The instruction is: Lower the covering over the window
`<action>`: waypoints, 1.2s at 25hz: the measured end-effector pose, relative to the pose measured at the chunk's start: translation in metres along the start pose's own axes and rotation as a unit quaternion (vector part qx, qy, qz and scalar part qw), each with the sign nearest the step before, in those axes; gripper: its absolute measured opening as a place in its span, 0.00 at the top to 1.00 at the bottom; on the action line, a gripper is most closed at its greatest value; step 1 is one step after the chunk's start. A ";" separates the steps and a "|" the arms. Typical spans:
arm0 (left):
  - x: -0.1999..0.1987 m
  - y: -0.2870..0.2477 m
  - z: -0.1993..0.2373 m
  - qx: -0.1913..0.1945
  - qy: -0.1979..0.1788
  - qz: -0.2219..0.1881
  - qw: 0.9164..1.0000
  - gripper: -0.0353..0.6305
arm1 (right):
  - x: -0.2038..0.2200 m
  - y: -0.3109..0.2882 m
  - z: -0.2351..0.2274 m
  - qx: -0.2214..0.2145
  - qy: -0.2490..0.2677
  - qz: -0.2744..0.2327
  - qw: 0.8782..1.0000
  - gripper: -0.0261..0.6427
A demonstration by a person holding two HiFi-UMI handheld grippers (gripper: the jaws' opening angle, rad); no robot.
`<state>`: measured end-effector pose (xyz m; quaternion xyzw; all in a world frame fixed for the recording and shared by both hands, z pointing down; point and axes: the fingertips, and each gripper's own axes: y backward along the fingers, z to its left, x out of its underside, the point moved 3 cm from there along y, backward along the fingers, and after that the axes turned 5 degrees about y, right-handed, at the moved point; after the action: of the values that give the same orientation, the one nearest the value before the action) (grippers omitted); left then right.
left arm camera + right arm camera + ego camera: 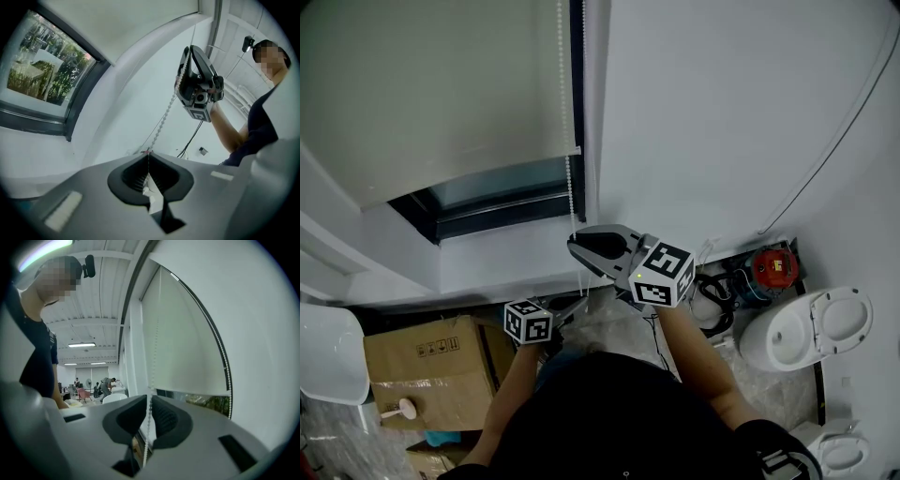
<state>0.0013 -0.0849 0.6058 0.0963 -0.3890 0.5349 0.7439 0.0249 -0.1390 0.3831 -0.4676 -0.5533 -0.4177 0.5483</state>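
Window (502, 192) partly under blind (431, 84); bead chain (163, 119) clenched between fingers of left gripper (148, 153) and, higher, right gripper (150, 397).

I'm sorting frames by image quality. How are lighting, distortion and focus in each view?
Head view: evenly lit and sharp, bottom edge dim. Left gripper view: heavy fisheye with black corners, daylight bright in the window, the near fingers slightly soft. Right gripper view: same fisheye bows the blind; a ceiling lamp glares top left; bead chain distinct.
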 end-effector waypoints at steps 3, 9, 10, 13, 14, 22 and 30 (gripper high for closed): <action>-0.001 -0.002 -0.001 0.000 0.000 0.001 1.000 0.92 | -0.002 0.001 -0.002 0.001 0.004 0.001 1.000 0.92; 0.000 -0.001 -0.001 0.003 -0.002 -0.003 1.000 0.92 | 0.006 0.001 0.000 -0.002 -0.038 -0.023 0.999 0.94; 0.000 -0.001 -0.002 0.003 -0.002 -0.003 1.000 0.92 | 0.007 0.003 0.000 0.001 -0.042 -0.027 0.999 0.94; 0.008 -0.005 0.002 -0.005 -0.003 0.026 1.000 0.92 | 0.018 0.005 -0.006 0.015 -0.027 -0.002 1.000 0.94; 0.014 -0.007 0.005 -0.011 -0.004 0.042 0.999 0.92 | 0.025 0.005 -0.009 0.019 -0.020 0.014 1.000 0.94; 0.028 -0.003 0.014 -0.021 0.019 0.060 0.998 0.92 | 0.046 -0.004 -0.010 0.028 -0.011 0.043 0.999 0.94; 0.042 0.003 0.022 -0.034 0.033 0.078 0.996 0.92 | 0.067 -0.007 -0.016 0.031 -0.023 0.063 0.997 0.94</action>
<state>-0.0070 -0.0653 0.6489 0.0224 -0.3884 0.5802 0.7155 0.0246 -0.1516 0.4508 -0.4940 -0.5481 -0.3542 0.5745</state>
